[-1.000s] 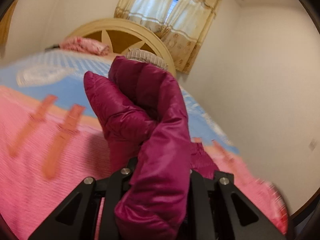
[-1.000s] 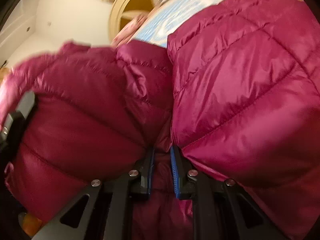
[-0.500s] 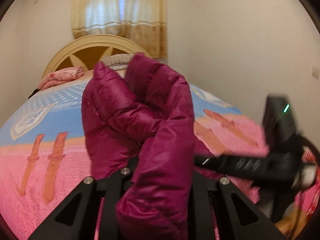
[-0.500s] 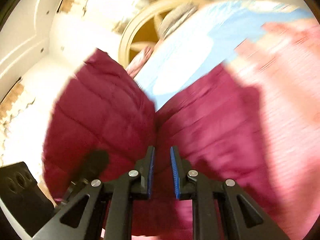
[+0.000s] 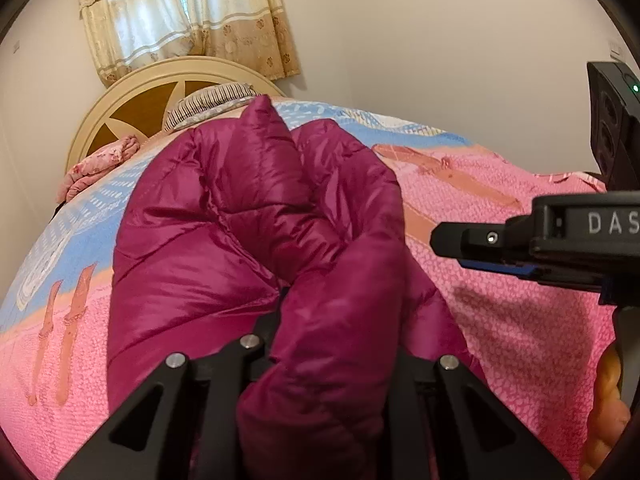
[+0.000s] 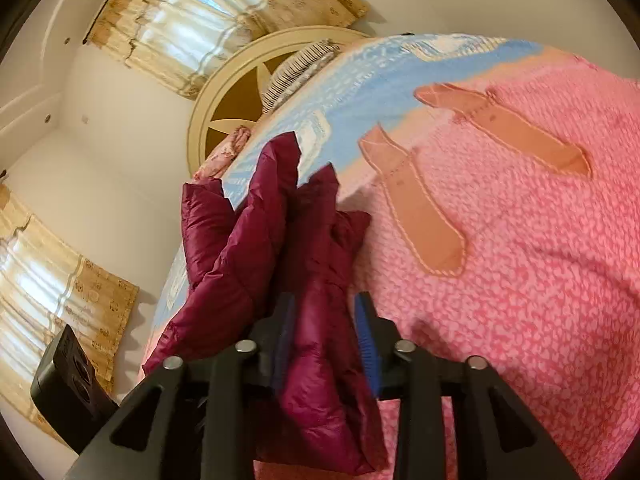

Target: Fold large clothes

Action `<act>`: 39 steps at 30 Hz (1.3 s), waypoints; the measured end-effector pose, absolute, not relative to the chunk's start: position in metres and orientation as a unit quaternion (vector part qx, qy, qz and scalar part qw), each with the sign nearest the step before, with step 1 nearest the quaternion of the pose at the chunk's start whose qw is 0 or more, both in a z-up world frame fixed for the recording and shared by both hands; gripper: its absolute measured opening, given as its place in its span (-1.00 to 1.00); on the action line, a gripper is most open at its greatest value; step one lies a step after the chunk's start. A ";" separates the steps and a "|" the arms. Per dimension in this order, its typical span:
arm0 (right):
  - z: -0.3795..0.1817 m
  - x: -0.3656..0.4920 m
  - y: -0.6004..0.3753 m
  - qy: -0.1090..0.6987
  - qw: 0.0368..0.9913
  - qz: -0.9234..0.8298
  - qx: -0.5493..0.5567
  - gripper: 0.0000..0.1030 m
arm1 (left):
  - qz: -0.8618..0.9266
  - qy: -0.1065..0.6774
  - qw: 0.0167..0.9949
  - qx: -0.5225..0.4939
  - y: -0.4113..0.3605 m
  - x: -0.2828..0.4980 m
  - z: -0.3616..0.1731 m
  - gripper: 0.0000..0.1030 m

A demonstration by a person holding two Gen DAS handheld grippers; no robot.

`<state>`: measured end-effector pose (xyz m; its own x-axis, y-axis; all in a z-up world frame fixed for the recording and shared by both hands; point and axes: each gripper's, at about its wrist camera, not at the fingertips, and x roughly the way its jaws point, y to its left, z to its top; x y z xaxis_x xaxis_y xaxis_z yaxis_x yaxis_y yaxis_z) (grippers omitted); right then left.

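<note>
A magenta puffer jacket lies bunched on the pink and blue bedspread. My left gripper is shut on a thick fold of it, and the fabric hides its fingertips. In the left wrist view my right gripper hovers above the bedspread to the right of the jacket. Seen from its own camera, my right gripper has its jaws opening. A strip of the jacket shows in the gap between the blue pads, which do not press on it.
At the far end of the bed stand a cream round headboard, a striped pillow and a pink floral bundle. Curtains hang behind them. A plain wall runs along the bed's right side.
The left view has rolled level and the held jacket has come down onto the bed. The right gripper's jaws, earlier shut on fabric, have parted, and it has drawn back from the jacket's bulk.
</note>
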<state>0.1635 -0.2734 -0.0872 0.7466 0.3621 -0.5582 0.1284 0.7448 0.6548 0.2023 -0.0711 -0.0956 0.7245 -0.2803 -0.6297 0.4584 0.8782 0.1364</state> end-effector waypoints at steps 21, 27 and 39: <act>-0.090 0.207 -0.235 0.404 0.864 0.166 0.249 -0.26 | -0.282 0.305 0.894 0.169 -0.065 0.175 -0.101 -0.39; -0.120 0.216 -0.244 0.410 0.849 0.180 0.281 -0.27 | -0.356 0.329 0.867 0.112 -0.022 0.162 -0.071 -0.17; -0.113 0.200 -0.248 0.397 0.858 0.164 0.282 -0.16 | -0.218 0.273 0.937 -0.008 0.056 0.243 -0.010 0.90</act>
<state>0.2004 -0.2477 -0.1128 0.6303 0.5064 -0.5885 -0.0578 0.7865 0.6149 0.2431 0.0559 -0.0097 0.7556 -0.4130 -0.5084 0.4043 0.9047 -0.1340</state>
